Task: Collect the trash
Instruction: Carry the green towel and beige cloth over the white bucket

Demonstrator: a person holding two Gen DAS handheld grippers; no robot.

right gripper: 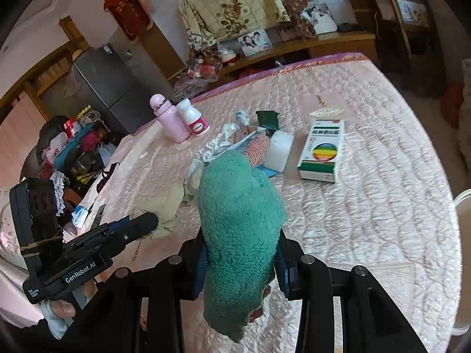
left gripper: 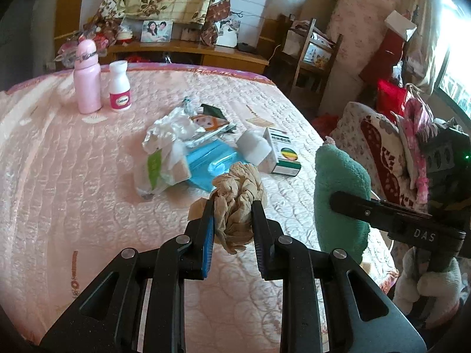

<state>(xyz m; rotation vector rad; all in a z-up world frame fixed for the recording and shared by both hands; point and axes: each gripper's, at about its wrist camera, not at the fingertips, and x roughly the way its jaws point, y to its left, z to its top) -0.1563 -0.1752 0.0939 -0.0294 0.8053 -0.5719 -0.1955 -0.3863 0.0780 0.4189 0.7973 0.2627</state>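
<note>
Beige wad: a crumpled beige stocking-like cloth [left gripper: 238, 203] sits clamped between the jaws of the left gripper [left gripper: 232, 206], lifted just above the pink quilted bed [left gripper: 73, 161].
Green fleece: the right gripper [right gripper: 240, 244] has its jaws clamped on a green fleece cloth [right gripper: 238, 220], which hangs down past the fingers.
Litter pile: just beyond both grippers, mid-bed, lie a crumpled plastic bag [left gripper: 164, 147], a blue packet [left gripper: 210, 161], a white foam block [left gripper: 253, 145] and a medicine box [left gripper: 284, 153].
Far edge: a pink bottle [left gripper: 86, 79] and a white pill bottle [left gripper: 119, 86] stand side by side.
Step in hand: both grippers look loaded, so carrying seems underway.
Next move: probably take both cloths to a bin, none visible here, release, then return for the pile.
</note>
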